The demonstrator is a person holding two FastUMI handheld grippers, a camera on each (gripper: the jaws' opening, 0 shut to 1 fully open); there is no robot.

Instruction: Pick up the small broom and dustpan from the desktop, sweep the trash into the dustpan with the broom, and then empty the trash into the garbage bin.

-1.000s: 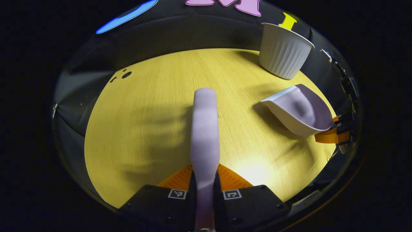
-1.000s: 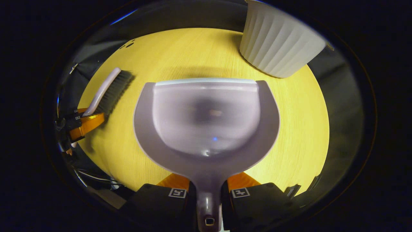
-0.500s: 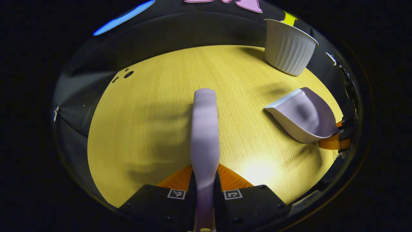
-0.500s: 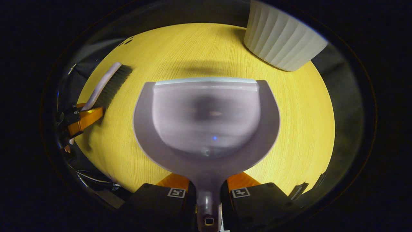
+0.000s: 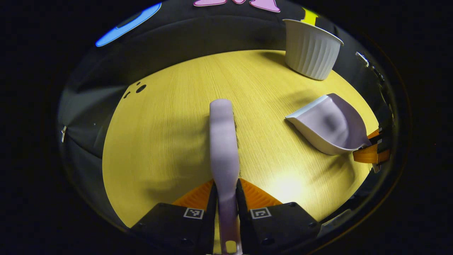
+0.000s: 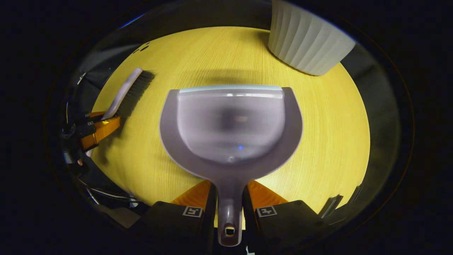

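Observation:
My left gripper (image 5: 226, 200) is shut on the lilac handle of the small broom (image 5: 223, 141), which points forward low over the yellow wooden desktop (image 5: 159, 141). My right gripper (image 6: 229, 209) is shut on the handle of the lilac dustpan (image 6: 230, 127), whose mouth faces away from me toward the white ribbed garbage bin (image 6: 308, 42). In the right gripper view the broom (image 6: 129, 90) shows dark bristles at the left, held by the left gripper (image 6: 99, 129). In the left gripper view the dustpan (image 5: 329, 124) sits at the right, below the bin (image 5: 311, 49).
A few small dark specks (image 5: 139, 88) lie near the desktop's far left edge, also seen as specks (image 6: 143, 47) in the right gripper view. The bin stands at the far right corner. Black cloth surrounds the table on all sides.
Both tools now reach a little farther forward from the fingers, with more of each handle's end showing. The bin has shifted slightly in both views.

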